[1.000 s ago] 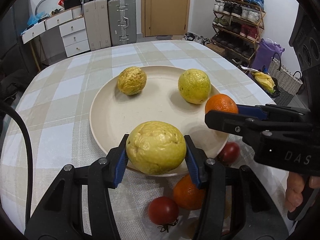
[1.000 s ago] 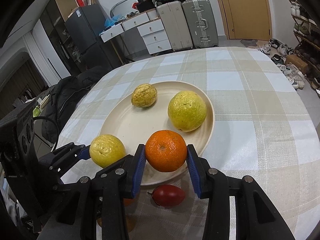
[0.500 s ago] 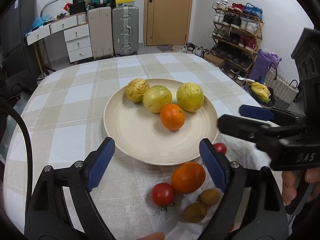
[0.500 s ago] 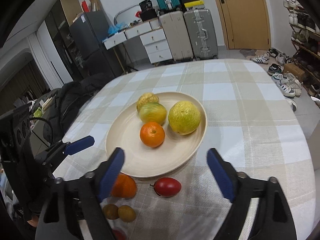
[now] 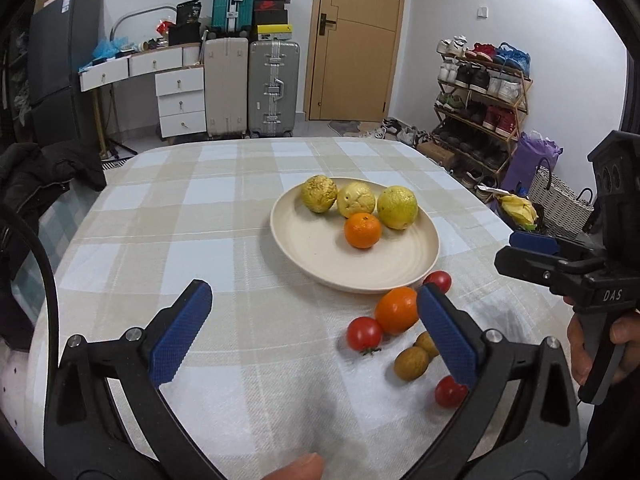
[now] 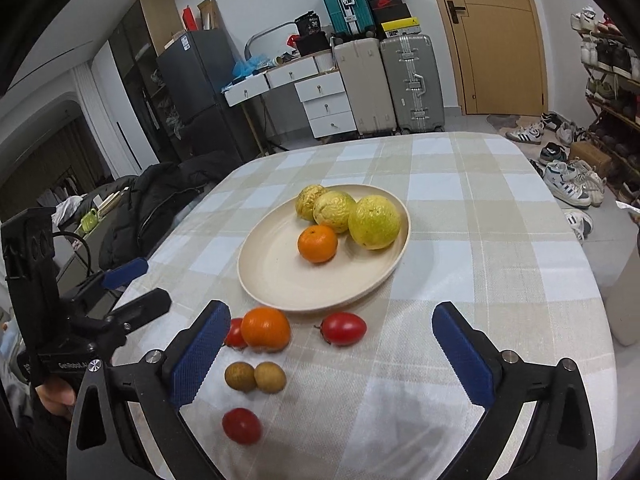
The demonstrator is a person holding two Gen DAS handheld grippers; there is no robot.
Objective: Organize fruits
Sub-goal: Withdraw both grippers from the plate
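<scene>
A cream plate (image 5: 332,258) (image 6: 280,276) holds three yellow-green fruits (image 5: 397,207) (image 6: 374,222) and an orange (image 5: 362,230) (image 6: 317,243). In front of it on the cloth lie a second orange (image 5: 396,309) (image 6: 265,328), three red tomatoes (image 5: 364,333) (image 6: 344,330) and two brown longans (image 5: 410,364) (image 6: 255,377). My left gripper (image 5: 312,296) (image 6: 146,284) is back from the plate, its jaws opening wide with nothing between them. My right gripper (image 6: 331,314) (image 5: 510,250) hangs above the loose fruit, jaws also opening and empty.
A checked cloth (image 5: 168,216) covers the table. A black jacket (image 6: 160,200) lies off its left side. Suitcases (image 5: 274,88), drawers and a shoe rack (image 5: 480,92) stand far behind. A white object (image 6: 628,300) is beside the table's right edge.
Both grippers let go: the yellow fruit and the orange now lie on the plate. Both jaws went from shut to wide, and both grippers drew back and up from the plate.
</scene>
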